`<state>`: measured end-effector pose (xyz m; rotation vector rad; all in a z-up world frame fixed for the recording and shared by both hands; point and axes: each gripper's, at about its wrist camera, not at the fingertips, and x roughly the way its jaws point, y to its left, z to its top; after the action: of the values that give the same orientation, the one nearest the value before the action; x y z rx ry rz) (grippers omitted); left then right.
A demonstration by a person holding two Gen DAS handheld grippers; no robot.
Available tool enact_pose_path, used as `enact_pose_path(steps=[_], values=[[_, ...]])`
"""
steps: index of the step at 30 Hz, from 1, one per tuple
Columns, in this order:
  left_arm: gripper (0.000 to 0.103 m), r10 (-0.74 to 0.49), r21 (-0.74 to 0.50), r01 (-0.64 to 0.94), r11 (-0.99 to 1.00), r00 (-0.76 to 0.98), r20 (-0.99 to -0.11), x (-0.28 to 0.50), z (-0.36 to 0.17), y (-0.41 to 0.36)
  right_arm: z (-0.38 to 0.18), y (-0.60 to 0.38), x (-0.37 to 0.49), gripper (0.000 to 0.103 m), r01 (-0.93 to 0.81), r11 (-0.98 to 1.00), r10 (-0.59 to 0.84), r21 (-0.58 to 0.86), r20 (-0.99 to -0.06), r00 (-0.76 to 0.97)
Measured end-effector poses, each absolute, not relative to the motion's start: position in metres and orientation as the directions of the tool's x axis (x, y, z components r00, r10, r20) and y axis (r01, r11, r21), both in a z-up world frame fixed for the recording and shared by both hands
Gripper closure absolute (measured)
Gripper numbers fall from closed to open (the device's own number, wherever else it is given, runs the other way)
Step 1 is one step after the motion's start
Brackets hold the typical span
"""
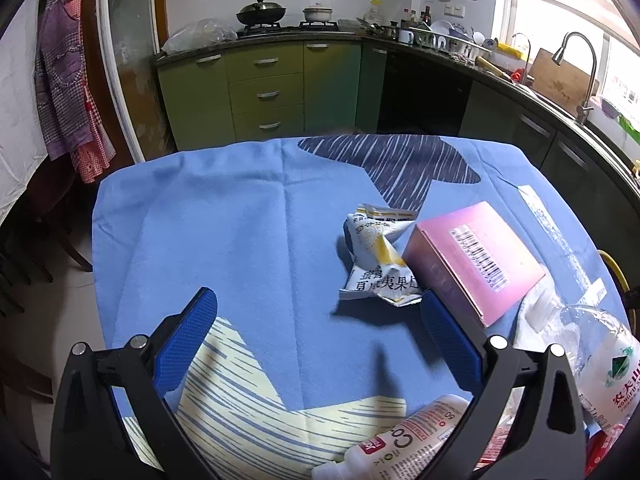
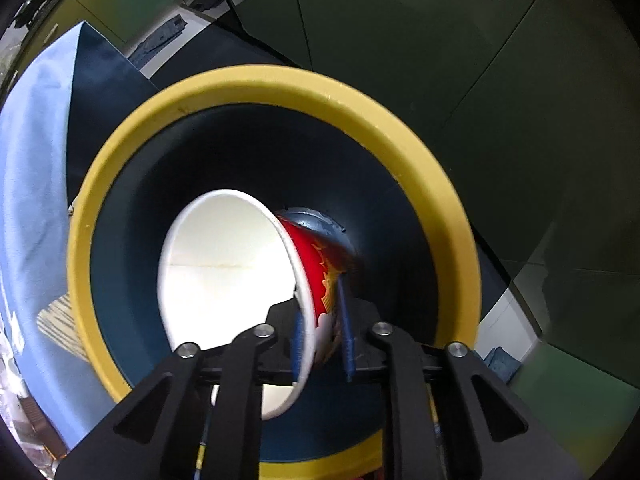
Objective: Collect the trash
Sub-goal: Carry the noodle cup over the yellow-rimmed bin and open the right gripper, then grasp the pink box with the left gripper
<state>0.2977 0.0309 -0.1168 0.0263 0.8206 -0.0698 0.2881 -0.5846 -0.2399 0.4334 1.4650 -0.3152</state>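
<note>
In the right wrist view a red paper cup (image 2: 224, 268) with a white inside hangs tilted in the mouth of a dark blue bin with a yellow rim (image 2: 280, 80). My right gripper (image 2: 320, 292) points down into the bin; its blue fingers (image 2: 346, 332) straddle the cup's wall a little apart, not pressing it. In the left wrist view my left gripper (image 1: 318, 296) stands open over the blue tablecloth (image 1: 224, 216), nothing between its fingers. Beyond it lie a crumpled white and yellow wrapper (image 1: 378, 256) and a pink box (image 1: 476, 256).
A clear plastic bottle (image 1: 592, 344) lies at the right and a white bottle with a red label (image 1: 412, 436) at the near edge. Green cabinets (image 1: 264, 92), a stove and a sink (image 1: 580, 80) stand behind the table. Dark chairs (image 1: 36, 248) stand left.
</note>
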Motion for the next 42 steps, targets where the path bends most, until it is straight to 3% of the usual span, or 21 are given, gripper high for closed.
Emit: enact_pose_path(steps=[19,29,37,42], values=[[0.006,-0.088,0.024,0.159,0.987,0.662,-0.744,0.296,-0.107,0.009,-0.217,-0.573,0.277,0.081,0.412,0.894,0.112,0.174,-0.979,0.169],[0.006,-0.057,-0.035,0.056,0.998,0.452,-0.890,0.328,-0.094,-0.015,-0.210,-0.563,0.277,0.075,0.376,0.898,0.158,0.228,-0.965,0.210],[0.006,0.063,0.033,-0.098,0.995,0.311,-0.948,0.343,-0.097,-0.045,-0.207,-0.553,0.272,0.072,0.318,0.908,0.202,0.272,-0.950,0.237],[0.006,0.047,0.009,-0.142,0.990,0.264,-0.963,0.348,-0.100,-0.059,-0.204,-0.550,0.257,0.067,0.284,0.910,0.231,0.301,-0.939,0.256]])
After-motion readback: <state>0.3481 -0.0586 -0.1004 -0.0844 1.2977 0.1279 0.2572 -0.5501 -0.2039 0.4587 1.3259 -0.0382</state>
